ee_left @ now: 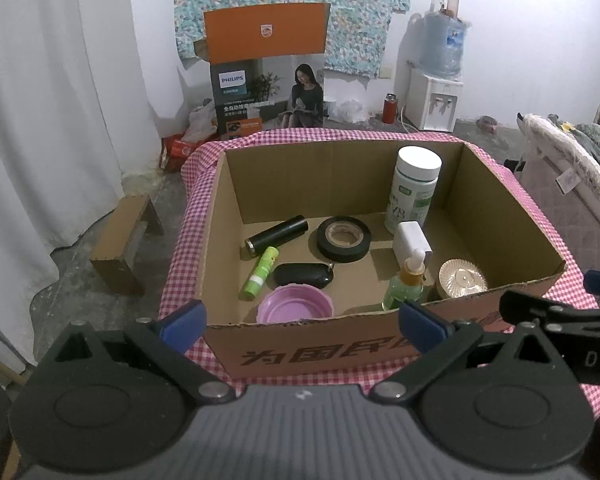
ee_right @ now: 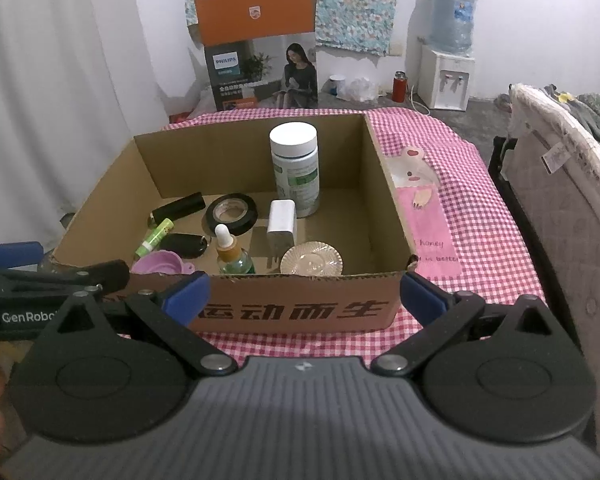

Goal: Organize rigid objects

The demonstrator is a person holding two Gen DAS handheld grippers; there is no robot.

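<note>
An open cardboard box [ee_left: 380, 344] sits on a worktop [ee_right: 472, 216] covered in pink checked cloth, and everything here is placed relative to that box.

The left claw [ee_left: 300, 320] hovers level just in front of the box's near wall, toward its left half, with its blue-tipped fingers [ee_left: 182, 324] spread wide and holding nothing. The right claw [ee_right: 304, 294] hovers beside it, level, in front of the right half of the same wall, also spread wide and empty.

Inside the box, from left to right: a black tube [ee_left: 276, 234] lies on its side near the left wall, with a green stick [ee_left: 260, 272] lying just in front of it. A black key fob [ee_left: 302, 274] lies beside the stick, and a purple lid [ee_left: 296, 304] rests against the near wall. A roll of black tape [ee_left: 343, 238] lies flat near the middle. A dropper bottle [ee_left: 406, 284] stands upright by the near wall. A white charger [ee_left: 412, 240] stands behind it. A tall white bottle [ee_left: 414, 184] stands upright toward the back. A round ribbed cap [ee_left: 462, 280] lies in the near right corner.
</note>
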